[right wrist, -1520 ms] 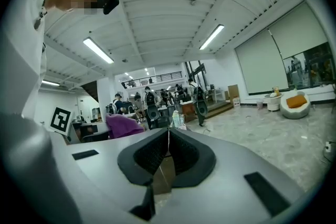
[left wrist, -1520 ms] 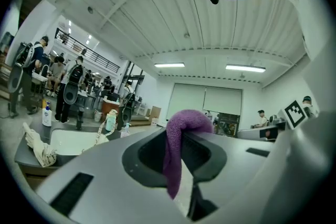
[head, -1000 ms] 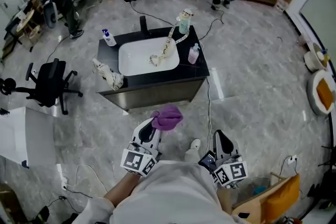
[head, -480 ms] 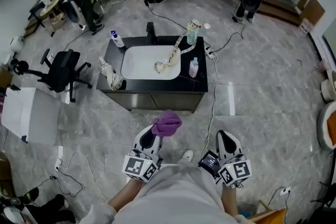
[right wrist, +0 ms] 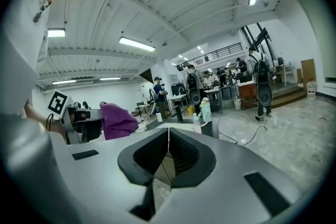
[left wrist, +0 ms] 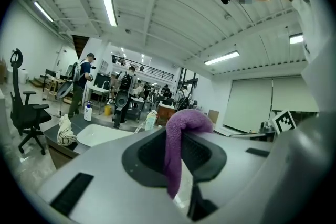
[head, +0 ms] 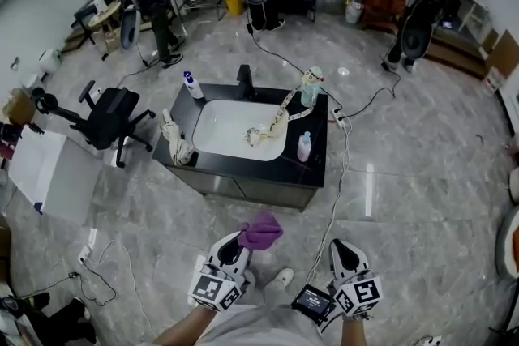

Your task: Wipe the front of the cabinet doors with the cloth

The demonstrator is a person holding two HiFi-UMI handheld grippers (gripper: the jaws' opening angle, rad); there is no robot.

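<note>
Right now the left gripper (left wrist: 176, 152) has its jaws clamped on the purple cloth (left wrist: 182, 131). The cloth is pinched btwn them, w/ a fold bulging over the tips and a tail hanging down inside. The right gripper (right wrist: 168, 150) has its jaws pressed together, nothing btwn them.

From the head view, both grippers sit low, close to the person's body, left one w/ the cloth bunched at its tip. Cloth is up in the air, not touching any door.

The cabinet (head: 243, 189) stands ahead across grey marble floor, well apart from both grippers, its dark front facing them. Its black worktop (head: 318, 166) carries a white sink basin (head: 235, 134) w/ a black faucet (head: 245, 78) at the back. A white pump bottle (head: 192, 85) stands at the back-left corner, a pale pink bottle (head: 304, 147) just right of the basin, and a greenish bottle (head: 309, 91) at back right. A patterned strip (head: 280, 116) runs from the basin up toward the greenish bottle. A striped rag (head: 174, 143) hangs at the worktop's left edge.

A black office chair (head: 113, 113) sits left of the cabinet. A cable (head: 340, 174) trails over the floor past the cabinet's right side.
</note>
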